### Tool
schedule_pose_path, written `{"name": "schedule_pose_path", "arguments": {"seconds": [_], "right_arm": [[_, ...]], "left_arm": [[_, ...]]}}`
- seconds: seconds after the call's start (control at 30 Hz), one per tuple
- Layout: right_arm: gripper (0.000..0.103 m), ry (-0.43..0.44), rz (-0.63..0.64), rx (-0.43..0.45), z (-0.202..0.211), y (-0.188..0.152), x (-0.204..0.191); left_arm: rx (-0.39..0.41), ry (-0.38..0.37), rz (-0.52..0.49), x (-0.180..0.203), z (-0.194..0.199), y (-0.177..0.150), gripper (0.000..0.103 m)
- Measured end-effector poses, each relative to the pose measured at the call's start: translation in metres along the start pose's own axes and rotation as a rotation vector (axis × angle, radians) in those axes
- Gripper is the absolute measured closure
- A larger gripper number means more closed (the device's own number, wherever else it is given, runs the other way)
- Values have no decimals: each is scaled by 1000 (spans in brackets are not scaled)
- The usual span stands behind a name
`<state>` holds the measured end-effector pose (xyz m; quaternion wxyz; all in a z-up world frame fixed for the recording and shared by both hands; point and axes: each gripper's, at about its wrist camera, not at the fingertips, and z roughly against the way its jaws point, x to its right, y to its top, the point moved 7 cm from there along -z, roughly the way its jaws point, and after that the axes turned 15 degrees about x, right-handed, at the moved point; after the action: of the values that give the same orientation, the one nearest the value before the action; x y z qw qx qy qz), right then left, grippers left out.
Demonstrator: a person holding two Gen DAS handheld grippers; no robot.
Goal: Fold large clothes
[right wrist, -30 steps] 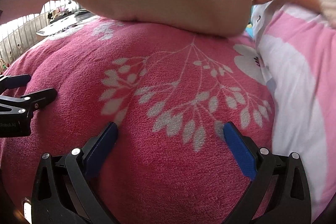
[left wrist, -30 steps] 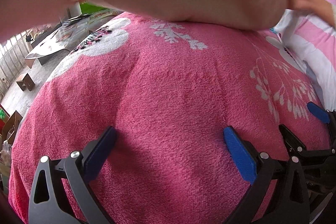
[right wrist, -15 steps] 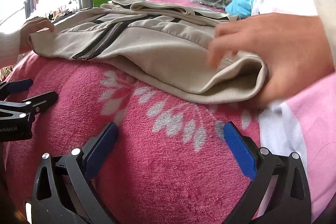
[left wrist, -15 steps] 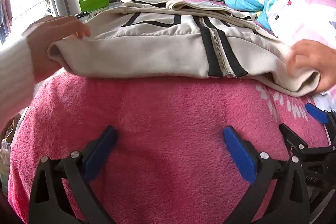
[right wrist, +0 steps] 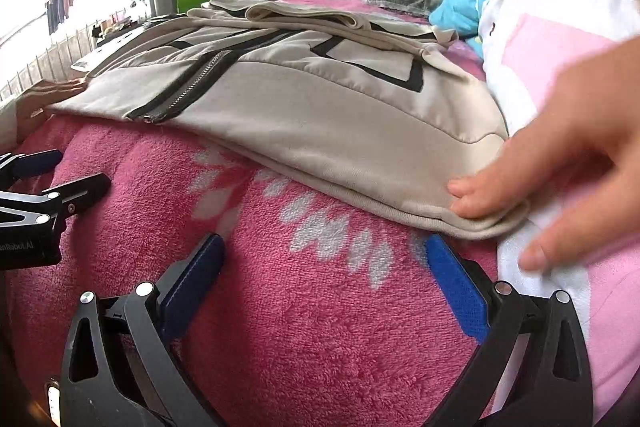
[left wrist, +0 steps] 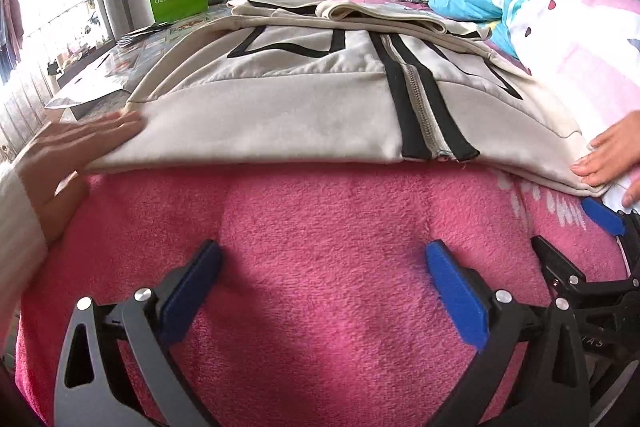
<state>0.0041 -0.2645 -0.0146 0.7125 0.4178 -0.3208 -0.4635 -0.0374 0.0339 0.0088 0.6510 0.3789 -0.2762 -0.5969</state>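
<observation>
Left wrist view: beige jacket [left wrist: 280, 107] lies flat on the pink blanket [left wrist: 320, 247], zipper up, hem nearest the left gripper [left wrist: 320, 279], whose fingers are spread wide and empty. Bare hands press the hem corners: left hand [left wrist: 68, 155], right hand [left wrist: 612, 155]. Right wrist view: right gripper [right wrist: 320, 275] fingers wide, empty, just short of the jacket hem; right hand flat on that corner.

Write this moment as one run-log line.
jacket: flat on blanket | hands: on hem corners | left tool: open | right tool: open
</observation>
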Motion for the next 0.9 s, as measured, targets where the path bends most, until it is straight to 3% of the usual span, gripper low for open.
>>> {"name": "schedule_pose_path", "arguments": {"seconds": [0.9], "right_arm": [[7, 39, -51, -37, 3, -4, 4]], "left_arm": [[0, -8, 9, 1, -1, 2, 4]]}}
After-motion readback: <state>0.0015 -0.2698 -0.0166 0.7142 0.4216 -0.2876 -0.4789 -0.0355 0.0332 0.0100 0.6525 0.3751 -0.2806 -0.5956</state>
